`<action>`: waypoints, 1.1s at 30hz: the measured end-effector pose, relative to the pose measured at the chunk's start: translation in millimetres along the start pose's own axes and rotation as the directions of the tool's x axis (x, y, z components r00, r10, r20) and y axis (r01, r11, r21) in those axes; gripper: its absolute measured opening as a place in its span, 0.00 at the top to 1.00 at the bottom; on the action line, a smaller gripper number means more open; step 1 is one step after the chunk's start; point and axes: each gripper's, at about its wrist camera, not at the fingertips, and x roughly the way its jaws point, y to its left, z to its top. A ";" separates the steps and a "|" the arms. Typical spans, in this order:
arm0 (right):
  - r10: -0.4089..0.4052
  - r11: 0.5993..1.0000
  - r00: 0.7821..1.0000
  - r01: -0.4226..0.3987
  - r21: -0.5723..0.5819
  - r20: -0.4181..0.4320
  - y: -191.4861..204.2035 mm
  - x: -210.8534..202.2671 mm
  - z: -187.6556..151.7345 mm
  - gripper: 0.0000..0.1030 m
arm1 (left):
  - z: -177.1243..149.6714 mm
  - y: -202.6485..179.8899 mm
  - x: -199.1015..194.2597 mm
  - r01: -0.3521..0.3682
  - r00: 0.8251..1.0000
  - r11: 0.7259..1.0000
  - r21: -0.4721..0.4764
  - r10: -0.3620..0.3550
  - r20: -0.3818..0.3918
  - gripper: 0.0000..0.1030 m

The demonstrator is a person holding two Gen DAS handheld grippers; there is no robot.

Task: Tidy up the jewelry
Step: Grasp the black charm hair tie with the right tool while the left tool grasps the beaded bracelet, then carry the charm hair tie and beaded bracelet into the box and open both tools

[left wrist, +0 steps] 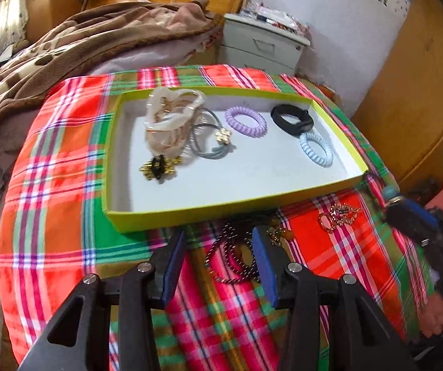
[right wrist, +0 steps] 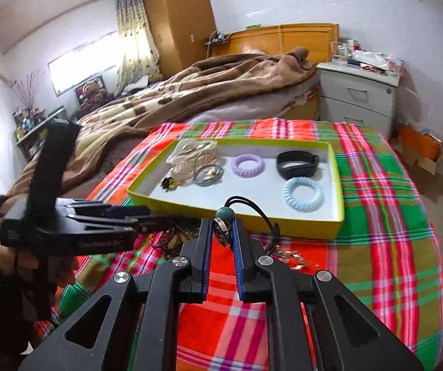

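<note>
**Corded pendant pinched, bead chain waiting**

Blue-padded fingers (right wrist: 240, 247) of the right gripper (right wrist: 223, 235) sit nearest the lens, pressed together on a pendant necklace (right wrist: 222, 227): a metal ring-shaped charm with a teal bead above it, its thin black cord looping out towards the tray (right wrist: 339, 185) and trailing down to the plaid cloth (right wrist: 376, 216). Light and floppy, that cord will swing and snag, so I judge the rigid charm the right place to hold.

Left gripper (left wrist: 218, 256) hovers spread wide over a dark bead necklace (left wrist: 234, 256) heaped on the cloth just before the tray's near wall. Beads are small, round and likely slippery, and the chain is limp; closing on a bunched part should hold better than on a single strand.

Just beside it lies a small gold and red ornament (left wrist: 339, 216), probably delicate. Inside the tray rest a purple coil tie (left wrist: 245, 121), a blue coil tie (left wrist: 316, 149), a black band (left wrist: 292, 119), a grey hair tie (left wrist: 212, 142), a cream claw clip (left wrist: 172, 114) and a black-gold clip (left wrist: 158, 168).
</note>
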 end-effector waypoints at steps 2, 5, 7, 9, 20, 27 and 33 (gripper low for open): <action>-0.021 1.000 1.000 0.021 0.011 0.019 -6.0 -9.8 0.3 0.87 | 1.8 -3.6 3.5 -0.020 1.000 1.000 0.009 0.020 0.003 0.56; -0.058 0.998 0.997 0.057 0.028 0.042 -16.9 -23.1 1.1 0.87 | 2.0 -8.3 10.3 -0.020 1.000 0.999 0.026 0.020 -0.014 0.56; -0.075 0.997 0.996 0.073 0.038 0.051 -22.3 -29.9 1.6 0.87 | 1.1 -11.2 14.5 -0.028 0.999 0.999 0.039 0.029 -0.024 0.56; -0.092 0.995 0.994 0.089 0.052 0.064 -27.8 -35.6 2.3 0.87 | 0.6 -12.9 16.7 -0.035 0.999 0.998 0.045 0.036 -0.024 0.56; -0.091 0.995 0.994 0.088 0.054 0.057 -22.9 -32.6 -2.7 0.87 | -1.3 -16.1 17.3 -0.065 0.998 0.996 0.067 0.065 -0.006 0.73; -0.093 0.994 0.994 0.090 0.058 0.051 -21.1 -31.5 -6.1 0.87 | -2.7 -7.0 13.4 -0.036 0.999 0.999 0.019 0.036 0.004 0.83; -0.096 0.994 0.994 0.093 0.061 0.053 -21.8 -31.5 -6.5 0.87 | -4.8 -4.6 3.3 -0.039 0.999 0.999 0.015 0.039 0.037 0.84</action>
